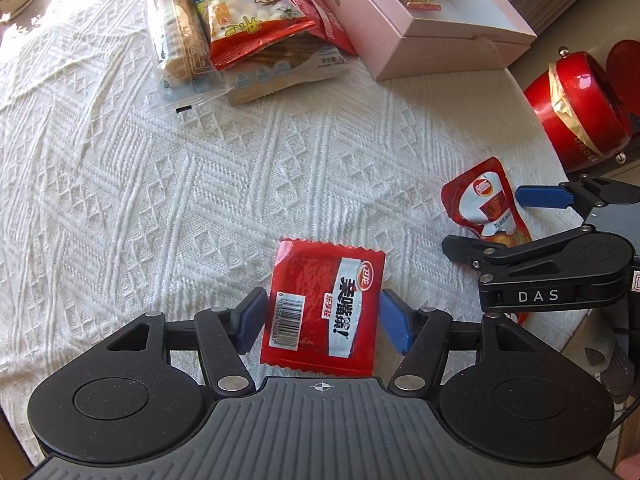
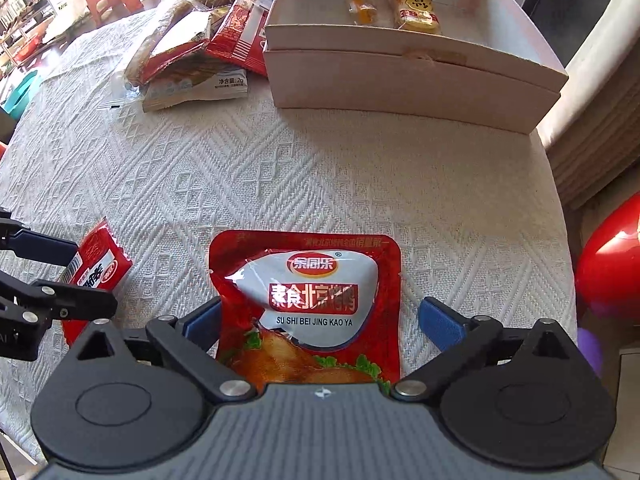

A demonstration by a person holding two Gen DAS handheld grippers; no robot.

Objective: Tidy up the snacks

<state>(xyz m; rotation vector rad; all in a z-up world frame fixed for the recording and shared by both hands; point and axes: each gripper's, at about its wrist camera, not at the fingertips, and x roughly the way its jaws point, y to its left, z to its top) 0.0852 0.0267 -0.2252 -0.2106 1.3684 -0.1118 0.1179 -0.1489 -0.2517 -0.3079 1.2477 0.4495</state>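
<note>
A small red snack packet with a barcode (image 1: 322, 308) lies flat on the white cloth between the blue pads of my left gripper (image 1: 322, 320), which is open around it; the pads stand just beside its edges. A larger red and white pouch (image 2: 308, 304) lies between the pads of my right gripper (image 2: 320, 324), also open, with a gap on the right side. The pouch also shows in the left wrist view (image 1: 488, 208), with the right gripper (image 1: 486, 220) around it. The small packet shows at the left of the right wrist view (image 2: 98, 272).
An open pink-white box (image 2: 412, 76) with two yellow snacks (image 2: 400, 12) stands at the back right. A pile of snack bags (image 1: 248, 28) lies at the back, left of the box. A red tin (image 1: 580, 104) stands off the table's right edge.
</note>
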